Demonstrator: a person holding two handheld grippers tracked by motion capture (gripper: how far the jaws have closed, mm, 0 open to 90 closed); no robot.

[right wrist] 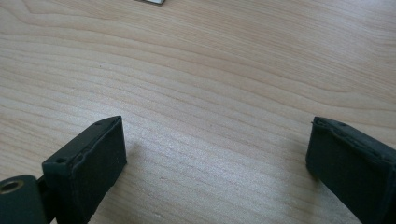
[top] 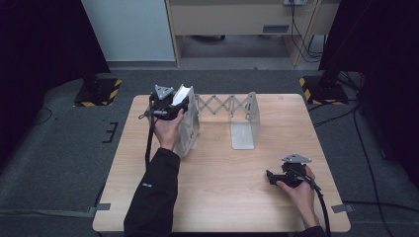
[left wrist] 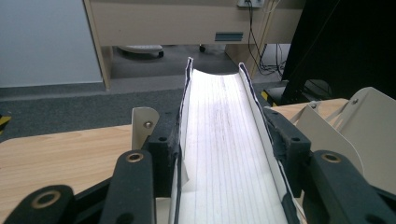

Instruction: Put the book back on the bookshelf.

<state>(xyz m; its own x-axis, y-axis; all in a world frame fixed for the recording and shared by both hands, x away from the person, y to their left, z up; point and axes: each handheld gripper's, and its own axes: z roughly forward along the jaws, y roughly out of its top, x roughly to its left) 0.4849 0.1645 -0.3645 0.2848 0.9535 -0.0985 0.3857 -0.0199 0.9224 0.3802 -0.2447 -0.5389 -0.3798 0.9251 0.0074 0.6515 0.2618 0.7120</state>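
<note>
A book with white page edges (left wrist: 224, 140) and a dark cover stands upright between the jaws of my left gripper (left wrist: 223, 128), which is shut on its two covers. In the high view the book (top: 184, 94) and left gripper (top: 170, 104) are at the left end of a white metal expanding book rack (top: 244, 123), right by its left end plate (top: 190, 133). My right gripper (top: 271, 177) lies low over the table near the front right, pointing left. Its jaws stand wide open over bare wood, with nothing between them (right wrist: 215, 149).
The rack's scissor lattice (top: 222, 104) runs along the back of the wooden table (top: 222, 192). Two dark stands with yellow-black striped bases (top: 99, 91) (top: 321, 89) sit on the floor behind the table's corners. A cable (top: 321, 207) trails from the right gripper.
</note>
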